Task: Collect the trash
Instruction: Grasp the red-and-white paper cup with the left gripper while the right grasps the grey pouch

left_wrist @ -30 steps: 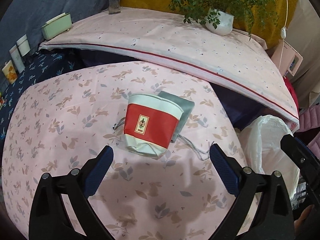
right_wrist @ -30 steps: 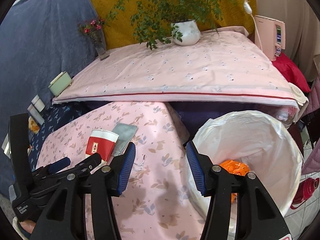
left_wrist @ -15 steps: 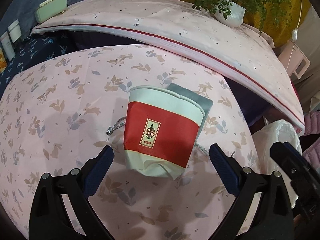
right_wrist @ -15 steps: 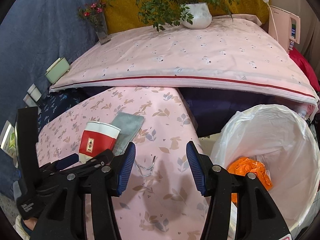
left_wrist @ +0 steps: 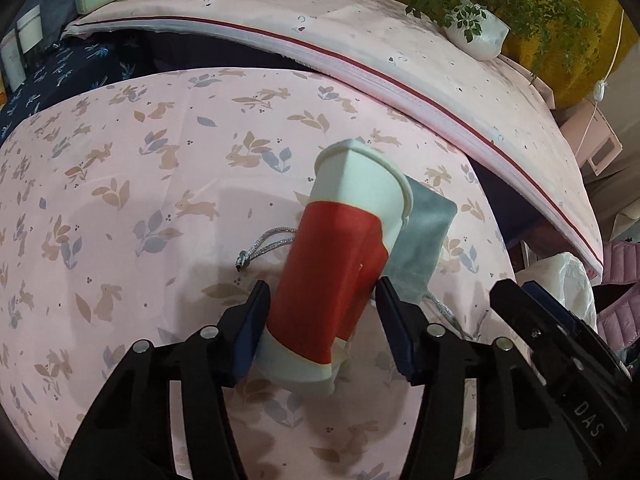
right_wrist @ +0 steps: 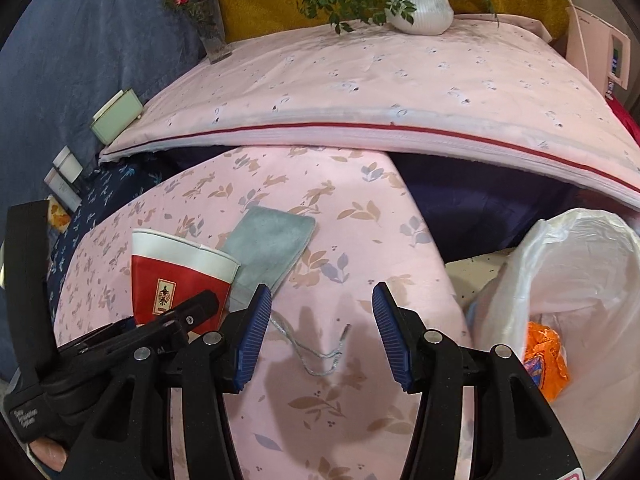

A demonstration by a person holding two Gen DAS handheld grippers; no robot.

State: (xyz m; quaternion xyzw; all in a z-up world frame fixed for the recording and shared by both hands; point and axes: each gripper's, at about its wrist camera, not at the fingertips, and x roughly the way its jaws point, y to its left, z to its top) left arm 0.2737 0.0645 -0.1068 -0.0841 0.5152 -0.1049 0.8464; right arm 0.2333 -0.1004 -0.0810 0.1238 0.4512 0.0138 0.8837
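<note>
A crushed red and white paper cup [left_wrist: 340, 256] is squeezed between the blue pads of my left gripper [left_wrist: 320, 332], over the pink rabbit-print table cover [left_wrist: 160, 200]. The cup also shows in the right wrist view [right_wrist: 176, 276], held at the left by the left gripper. My right gripper [right_wrist: 320, 332] is open and empty above the cover, to the right of the cup. A bin lined with a white plastic bag [right_wrist: 560, 288] stands at the right, with orange wrapper trash [right_wrist: 544, 356] inside.
A grey drawstring pouch [right_wrist: 272, 248] lies on the cover behind the cup, its cord [right_wrist: 316, 356] trailing forward. A higher pink-covered surface [right_wrist: 380, 92] behind holds a potted plant [right_wrist: 420, 4], a flower vase [right_wrist: 208, 20] and a green box [right_wrist: 116, 116].
My left gripper moved forward and closed on the paper cup, squashing it narrower. My right gripper shifted a little left toward the table.
</note>
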